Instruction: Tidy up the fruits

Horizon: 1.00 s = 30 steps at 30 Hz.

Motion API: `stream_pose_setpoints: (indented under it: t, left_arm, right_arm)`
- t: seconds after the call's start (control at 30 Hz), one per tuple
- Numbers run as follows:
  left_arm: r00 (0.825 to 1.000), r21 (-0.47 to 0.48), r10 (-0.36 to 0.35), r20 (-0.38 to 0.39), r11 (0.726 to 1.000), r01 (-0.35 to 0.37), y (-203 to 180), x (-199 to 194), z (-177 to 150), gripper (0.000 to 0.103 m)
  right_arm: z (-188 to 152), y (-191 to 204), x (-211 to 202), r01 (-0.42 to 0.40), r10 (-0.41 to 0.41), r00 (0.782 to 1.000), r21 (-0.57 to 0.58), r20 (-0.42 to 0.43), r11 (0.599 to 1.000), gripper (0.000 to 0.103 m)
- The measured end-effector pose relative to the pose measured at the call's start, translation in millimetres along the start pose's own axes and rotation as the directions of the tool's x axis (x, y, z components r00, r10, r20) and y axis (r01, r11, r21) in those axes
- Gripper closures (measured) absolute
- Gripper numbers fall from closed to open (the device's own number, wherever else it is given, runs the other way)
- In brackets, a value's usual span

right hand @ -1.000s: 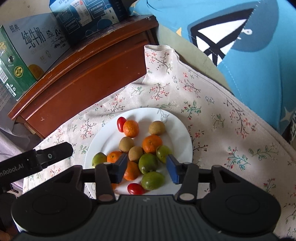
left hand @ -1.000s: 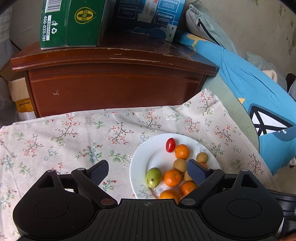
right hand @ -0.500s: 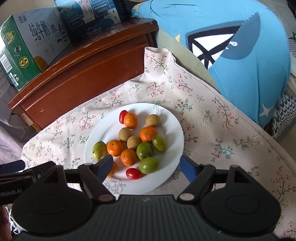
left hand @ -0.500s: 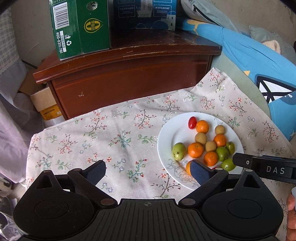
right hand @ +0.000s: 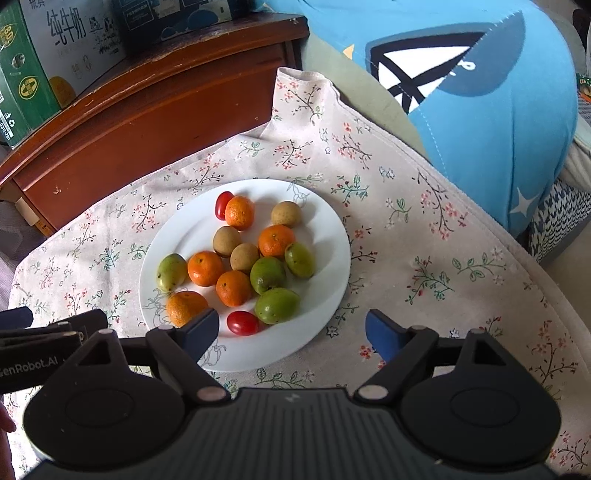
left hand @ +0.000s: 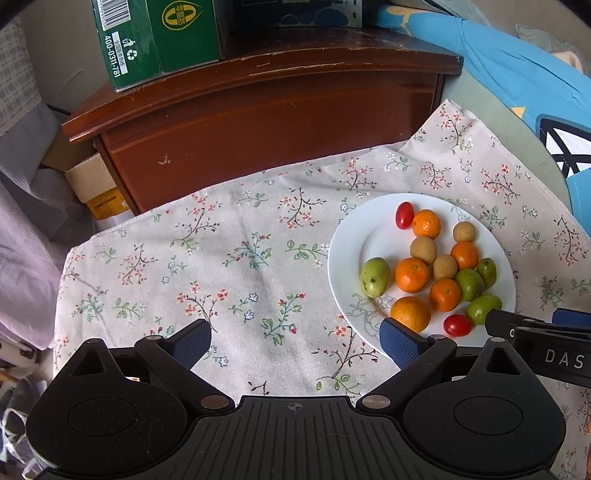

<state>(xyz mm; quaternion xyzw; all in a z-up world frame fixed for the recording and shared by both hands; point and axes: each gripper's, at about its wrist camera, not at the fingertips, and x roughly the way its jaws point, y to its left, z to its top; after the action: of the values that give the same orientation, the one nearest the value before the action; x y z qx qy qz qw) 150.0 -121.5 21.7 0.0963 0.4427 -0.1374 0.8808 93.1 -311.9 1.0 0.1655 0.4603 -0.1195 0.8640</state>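
A white plate [right hand: 328, 236] [left hand: 347, 258] on a floral cloth holds several small oranges [right hand: 205, 267], several green fruits [right hand: 276, 305], brown round fruits [right hand: 226, 240] and two red cherry tomatoes [right hand: 242, 322]. My right gripper [right hand: 291, 334] hovers above the plate's near edge. Its jaws are opening, with nothing gripped between them. My left gripper [left hand: 295, 341] stands open over the cloth, left of the plate, with nothing between its fingers. Its right fingertip sits near the plate's rim. In the left wrist view the right gripper's body [left hand: 543, 347] shows at the right edge.
A brown wooden cabinet [left hand: 266, 114] stands behind the cloth, with a green carton [left hand: 155, 40] and a dark blue box [right hand: 173, 18] on top. A blue cushion [right hand: 480, 85] lies to the right. Cardboard boxes [left hand: 92, 184] sit at far left.
The right gripper's jaws have spread from around the green fruits to wide apart and it has drawn back from the plate. The left gripper turned, so the plate now lies to its right.
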Motion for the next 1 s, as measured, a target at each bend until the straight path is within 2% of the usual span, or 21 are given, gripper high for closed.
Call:
stream_pose_setpoints:
  t: [0.53, 1.0]
  left_arm:
    - [0.999, -0.006, 0.006, -0.035, 1.0, -0.007, -9, 14, -1, 0.004]
    - [0.998, 0.0, 0.037, -0.044, 0.999, -0.037, -12, 20, -1, 0.004]
  right_arm:
    - [2, 0, 10, 0.09, -0.089, 0.995, 0.004, -0.042, 0.996, 0.012]
    - [-1, 9, 12, 0.103, -0.105, 0.994, -0.051, -0.034, 0.993, 0.011]
